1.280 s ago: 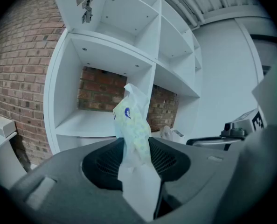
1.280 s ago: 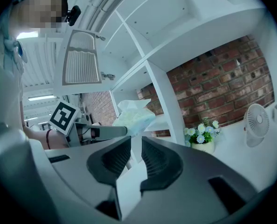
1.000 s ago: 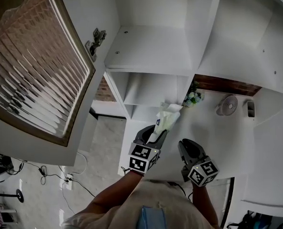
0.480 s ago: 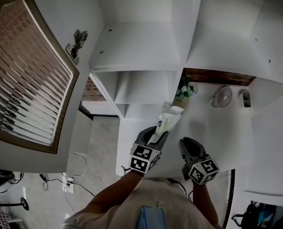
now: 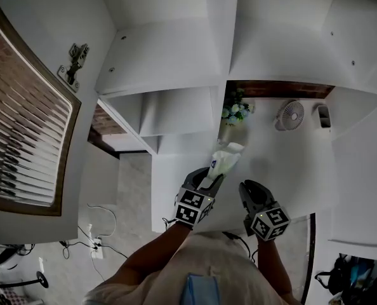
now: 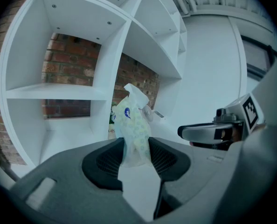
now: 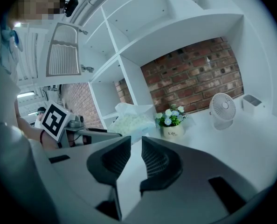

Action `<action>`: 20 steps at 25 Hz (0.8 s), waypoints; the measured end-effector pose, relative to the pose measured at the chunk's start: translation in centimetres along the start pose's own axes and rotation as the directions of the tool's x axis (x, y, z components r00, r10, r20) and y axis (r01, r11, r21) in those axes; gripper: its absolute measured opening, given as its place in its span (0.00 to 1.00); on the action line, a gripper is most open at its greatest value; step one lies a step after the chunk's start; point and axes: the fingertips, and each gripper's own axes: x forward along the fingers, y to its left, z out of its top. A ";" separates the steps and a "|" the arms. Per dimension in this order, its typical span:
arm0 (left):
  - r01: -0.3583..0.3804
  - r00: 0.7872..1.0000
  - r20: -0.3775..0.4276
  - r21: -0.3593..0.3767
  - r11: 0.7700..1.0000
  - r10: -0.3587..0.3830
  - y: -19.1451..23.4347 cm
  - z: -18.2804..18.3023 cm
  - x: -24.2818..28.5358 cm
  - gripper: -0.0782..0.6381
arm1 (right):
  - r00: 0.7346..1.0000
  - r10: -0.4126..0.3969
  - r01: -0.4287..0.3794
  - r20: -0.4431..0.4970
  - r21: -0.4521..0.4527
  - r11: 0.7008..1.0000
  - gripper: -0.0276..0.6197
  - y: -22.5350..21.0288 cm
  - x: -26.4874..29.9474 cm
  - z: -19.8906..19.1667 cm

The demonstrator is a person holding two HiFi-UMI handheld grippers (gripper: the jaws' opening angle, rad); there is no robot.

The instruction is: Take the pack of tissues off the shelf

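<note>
The pack of tissues (image 5: 221, 162) is a pale green soft pack with a white crumpled top. It hangs above the white counter (image 5: 290, 170), in front of the shelf unit (image 5: 169, 110). My left gripper (image 5: 209, 178) is shut on its lower end. In the left gripper view the pack (image 6: 135, 129) stands upright, squeezed between both pads of that gripper (image 6: 136, 150). My right gripper (image 5: 251, 192) hovers just to the right, shut with nothing in it. The right gripper view has the pack (image 7: 131, 122) past the right gripper (image 7: 131, 155), with only a thin slit between its jaws.
A small pot of flowers (image 5: 233, 114), a white desk fan (image 5: 290, 114) and a small white holder (image 5: 324, 115) stand at the counter's back by the brick wall. An open louvred cabinet door (image 5: 23, 126) hangs at the left. Floor and cables lie below left.
The shelves and cabinet door have slid left and up in the head view. Both grippers keep their places, and the left one still holds the pack, now further out from the shelf opening.
</note>
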 end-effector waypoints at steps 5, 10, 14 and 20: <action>0.016 0.999 -0.036 0.014 1.000 -0.015 -0.2 -1.6 1.7 0.35 | 0.999 -0.025 0.025 -0.021 0.012 1.000 0.16 -1.5 -0.2 -1.6; 0.021 0.998 -0.063 0.016 1.000 -0.020 -0.1 -2.8 3.1 0.35 | 0.998 -0.038 0.039 -0.047 0.015 0.999 0.16 -2.8 0.1 -3.1; 0.027 0.996 -0.087 0.020 0.999 -0.025 -0.1 -3.8 4.3 0.35 | 0.997 -0.038 0.038 -0.072 0.005 0.999 0.16 -3.5 0.8 -4.2; 0.034 0.991 -0.130 0.011 0.999 -0.032 -0.2 -5.9 6.0 0.35 | 0.994 -0.031 0.031 -0.100 -0.005 1.000 0.16 -4.4 1.5 -5.7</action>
